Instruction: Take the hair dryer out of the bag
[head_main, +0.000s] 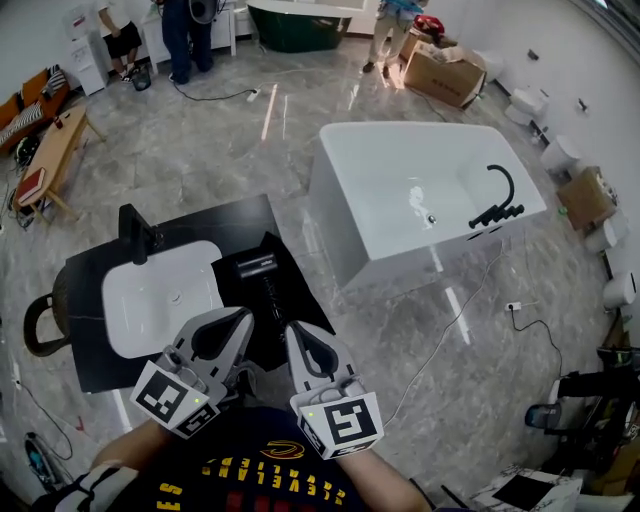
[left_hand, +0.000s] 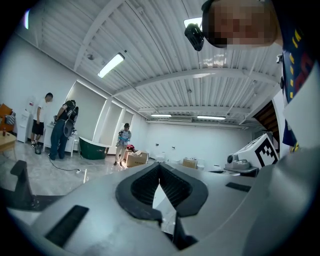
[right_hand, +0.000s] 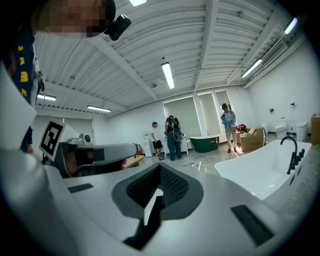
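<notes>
In the head view a black bag (head_main: 283, 305) lies on the right part of a black counter (head_main: 90, 355), beside a white basin (head_main: 160, 298). A dark boxy item (head_main: 255, 265) rests at the bag's far end; I cannot tell whether it is the hair dryer. My left gripper (head_main: 240, 320) and right gripper (head_main: 296, 332) are held side by side close to the body, tips over the bag's near end, both shut and empty. The left gripper view shows shut jaws (left_hand: 160, 174) pointing level across the room. So does the right gripper view (right_hand: 160, 176).
A black faucet (head_main: 135, 235) stands at the basin's far left. A large white bathtub (head_main: 420, 195) with a black tap (head_main: 500, 200) sits right of the counter, a cable (head_main: 470, 300) trailing over the floor. Several people stand far off by a green tub (head_main: 300, 25); cardboard boxes (head_main: 440, 70) lie beyond.
</notes>
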